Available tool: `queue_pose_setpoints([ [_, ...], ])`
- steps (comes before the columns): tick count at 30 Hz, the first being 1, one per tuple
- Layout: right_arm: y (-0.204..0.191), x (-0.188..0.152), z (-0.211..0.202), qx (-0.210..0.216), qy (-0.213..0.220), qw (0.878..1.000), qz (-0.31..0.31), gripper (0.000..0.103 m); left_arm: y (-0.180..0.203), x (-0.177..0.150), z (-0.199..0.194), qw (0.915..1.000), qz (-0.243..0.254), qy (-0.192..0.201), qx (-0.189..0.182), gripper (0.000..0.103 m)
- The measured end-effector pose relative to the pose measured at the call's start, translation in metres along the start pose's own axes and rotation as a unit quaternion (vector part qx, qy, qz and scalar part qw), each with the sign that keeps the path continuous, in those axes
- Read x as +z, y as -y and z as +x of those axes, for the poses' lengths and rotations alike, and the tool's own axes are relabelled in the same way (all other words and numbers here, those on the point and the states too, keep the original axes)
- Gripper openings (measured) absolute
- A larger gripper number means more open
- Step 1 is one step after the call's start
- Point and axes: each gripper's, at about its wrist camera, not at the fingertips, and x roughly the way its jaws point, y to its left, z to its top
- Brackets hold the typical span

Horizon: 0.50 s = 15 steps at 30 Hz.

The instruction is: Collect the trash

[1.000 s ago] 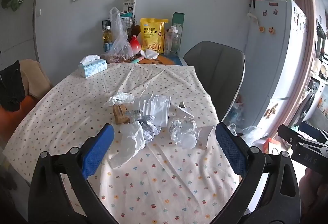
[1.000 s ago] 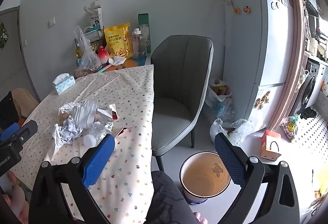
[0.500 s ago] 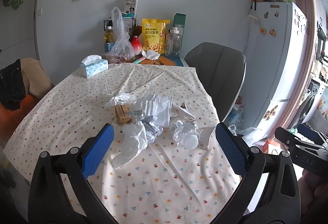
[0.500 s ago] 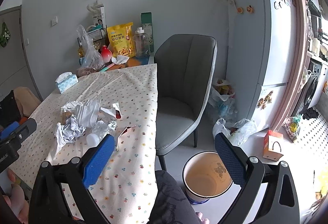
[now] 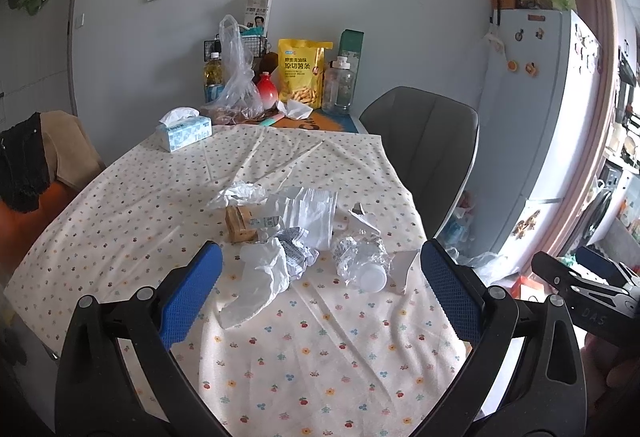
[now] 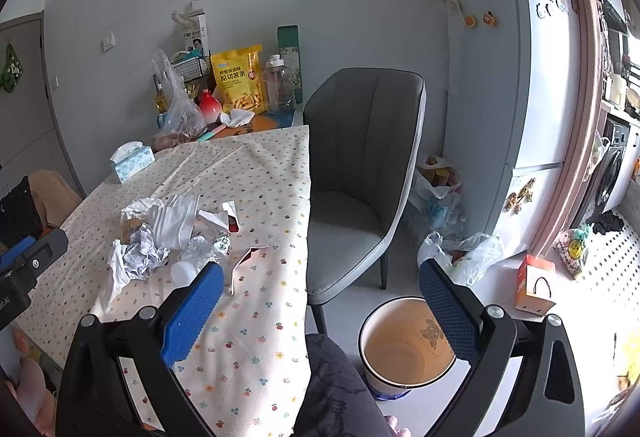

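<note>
Near the table (image 5: 120, 205) centre lies the trash pile (image 5: 304, 237); waste bin (image 6: 404, 349) on floor beside table. Left gripper (image 5: 320, 289) and right gripper (image 6: 320, 301) both spread wide, empty. Suggest taking the crushed bottle (image 5: 360, 261) first, pinching across its body.

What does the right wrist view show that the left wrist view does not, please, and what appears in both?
Only the right wrist view shows the round cream waste bin on the floor beside the grey padded chair, the small orange carton with a handle, and the open right gripper.

Only the left wrist view shows the open left gripper and the brown cardboard box unobstructed.

Both show the crushed clear plastic bottle, the crumpled white paper, the blue tissue box and the yellow snack bag.
</note>
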Motion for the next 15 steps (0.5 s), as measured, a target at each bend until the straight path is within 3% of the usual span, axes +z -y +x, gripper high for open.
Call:
queue_pose_setpoints([
  [15, -0.0024, -0.0022, -0.0001, 0.007, 0.002, 1.000, 0.001, 0.095, -0.0026, -0.0017, 0.0030, 1.0000, -0.005, -0.004, -0.005, 0.098],
])
